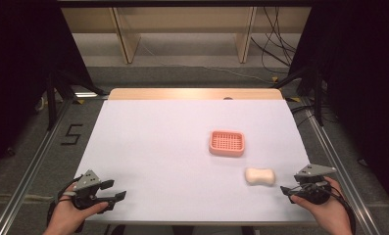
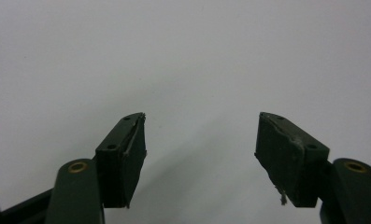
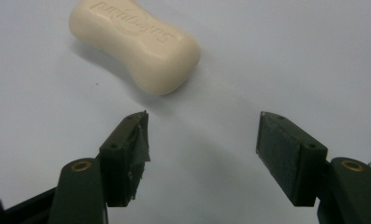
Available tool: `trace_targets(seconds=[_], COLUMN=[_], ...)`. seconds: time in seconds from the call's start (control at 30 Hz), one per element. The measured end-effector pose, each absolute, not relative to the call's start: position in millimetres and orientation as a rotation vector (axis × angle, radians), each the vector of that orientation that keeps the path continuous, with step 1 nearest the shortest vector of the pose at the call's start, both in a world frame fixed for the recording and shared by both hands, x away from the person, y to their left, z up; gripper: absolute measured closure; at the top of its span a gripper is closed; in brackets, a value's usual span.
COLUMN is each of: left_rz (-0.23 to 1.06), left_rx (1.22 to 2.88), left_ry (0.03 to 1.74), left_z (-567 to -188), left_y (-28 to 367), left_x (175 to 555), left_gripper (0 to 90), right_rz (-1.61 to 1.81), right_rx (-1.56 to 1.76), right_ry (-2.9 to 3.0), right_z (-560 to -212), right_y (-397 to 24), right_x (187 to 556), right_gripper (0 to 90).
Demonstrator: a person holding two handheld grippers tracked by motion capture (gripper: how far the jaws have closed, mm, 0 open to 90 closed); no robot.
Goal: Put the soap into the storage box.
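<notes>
A cream bar of soap (image 1: 259, 176) lies flat on the white table, right of centre near the front; the right gripper view brings it close, the soap (image 3: 135, 44) lying just beyond the jaw tips and a little to their left. A pink slotted soap dish (image 1: 227, 143) sits behind it, further from the person. My right gripper (image 1: 288, 191) rests low at the front right, a short way right of the soap, open (image 3: 202, 140) with nothing between its pads. My left gripper (image 1: 116, 191) is held at the front left corner, open (image 2: 202, 140) over bare table.
The white table (image 1: 158, 147) has a wooden strip along its far edge. Metal frame rails run down both sides. Cables and wooden furniture legs lie on the floor beyond the table.
</notes>
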State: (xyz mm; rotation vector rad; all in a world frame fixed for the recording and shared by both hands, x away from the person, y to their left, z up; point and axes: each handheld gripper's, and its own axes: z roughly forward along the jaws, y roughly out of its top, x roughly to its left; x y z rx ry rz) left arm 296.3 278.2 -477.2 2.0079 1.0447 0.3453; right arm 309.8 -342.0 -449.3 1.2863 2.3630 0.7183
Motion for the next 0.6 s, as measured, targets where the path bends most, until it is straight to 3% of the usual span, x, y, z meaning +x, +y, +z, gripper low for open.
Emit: trace_targets(seconds=[0.6], left_rz=[0.350], left_rx=[1.998], left_ry=[1.041], left_z=[-478], left_y=[278], left_x=[296], left_gripper=[32.9], right_rz=[0.264], right_rx=[0.686], right_ry=[2.834], right_z=[-426], right_y=[-324], right_x=[347], right_gripper=[32.5])
